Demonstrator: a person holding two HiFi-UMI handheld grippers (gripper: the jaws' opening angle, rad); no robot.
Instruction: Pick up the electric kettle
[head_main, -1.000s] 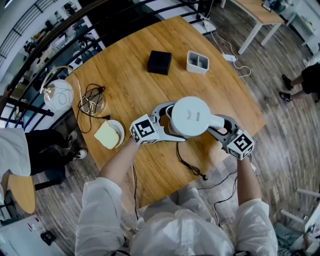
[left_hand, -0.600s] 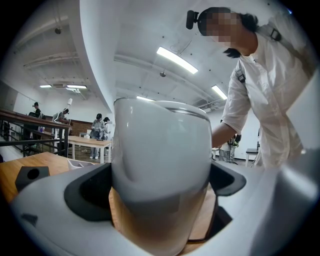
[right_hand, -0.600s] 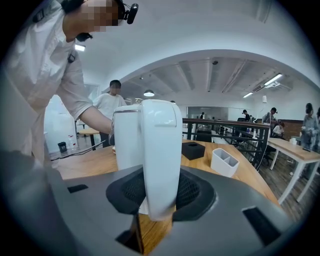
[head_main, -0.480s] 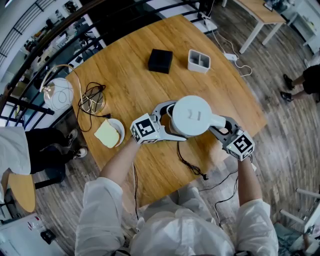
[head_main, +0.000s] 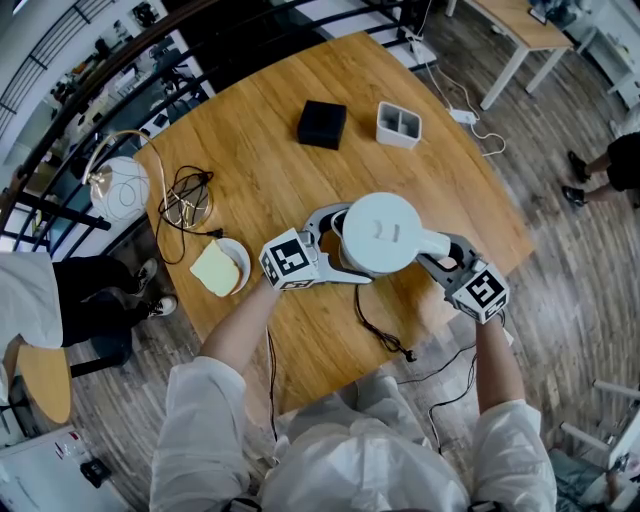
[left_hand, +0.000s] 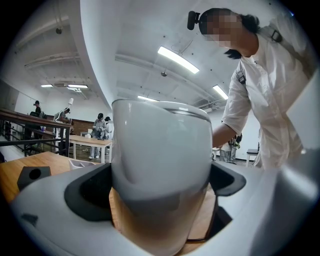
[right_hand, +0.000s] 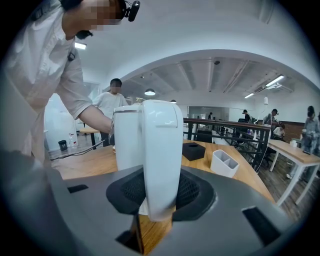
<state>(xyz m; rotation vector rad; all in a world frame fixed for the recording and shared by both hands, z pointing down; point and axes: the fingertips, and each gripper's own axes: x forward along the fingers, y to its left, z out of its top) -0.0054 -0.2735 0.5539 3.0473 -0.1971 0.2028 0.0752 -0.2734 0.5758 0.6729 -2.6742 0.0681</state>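
White plastic electric kettle (head_main: 380, 232) is clasped round its body by left gripper (left_hand: 160, 185), handle (right_hand: 162, 150) pinched by just-closed jaws of right gripper (right_hand: 157, 192), for balanced lifting.

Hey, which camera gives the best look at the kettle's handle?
The right gripper view: the white handle stands upright, close and central. The head view shows it only from above, as a short stub off the kettle. The left gripper view shows just the kettle's body, which hides the handle.
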